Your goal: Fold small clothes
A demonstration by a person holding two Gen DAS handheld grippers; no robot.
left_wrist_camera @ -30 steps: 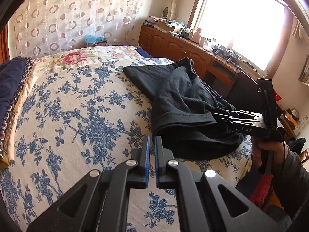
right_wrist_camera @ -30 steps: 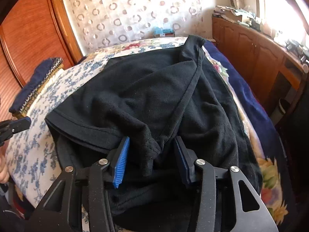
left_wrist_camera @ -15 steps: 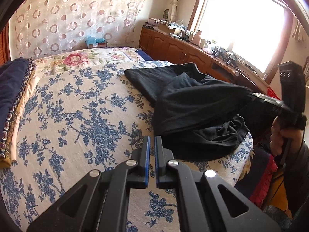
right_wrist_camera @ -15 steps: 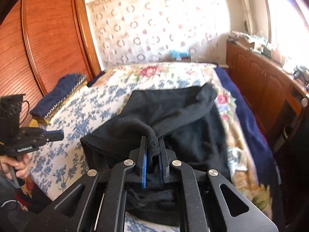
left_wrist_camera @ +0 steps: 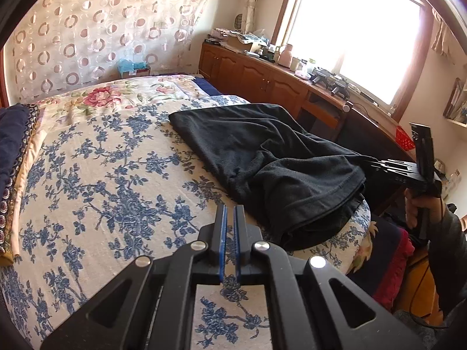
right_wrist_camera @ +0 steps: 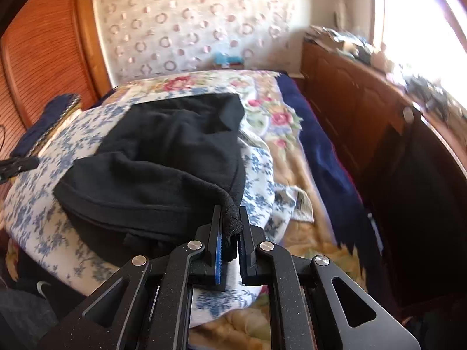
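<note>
1. Since a second ago: right gripper (right_wrist_camera: 230,227) gone from wide apart around a fold of the black garment (right_wrist_camera: 163,172) to clamped on a bunched corner of it, and pulled back toward the foot of the bed (left_wrist_camera: 96,192), dragging the cloth flatter and longer. Right figure's fall came early in the second; no further closing seen in the last half second.
2. Left gripper (left_wrist_camera: 230,233) together, holding nothing, hovering over bare floral bedspread just beside the garment's near hem.
3. Garment position: right half of the bed, near end drooping at the bed's edge, far end spread toward the pink-flowered quilt (left_wrist_camera: 102,96).
4. Progress, as a judgement: early. Cloth doubled over loosely, top layer rumpled, hem edges not aligned; no neat fold made yet. Left to do: flatten, square the edges, fold over, likely with the left gripper taking a second corner.
5. Nearby: folded dark blanket (left_wrist_camera: 11,145) along the bed's left side, well apart from the garment.
6. Farther off: wooden cabinets (left_wrist_camera: 262,78) under the bright window, cluttered on top; patterned curtain behind the bed.
7. Nothing in the way on the bedspread itself; main hazard the garment sliding off the near edge.
</note>
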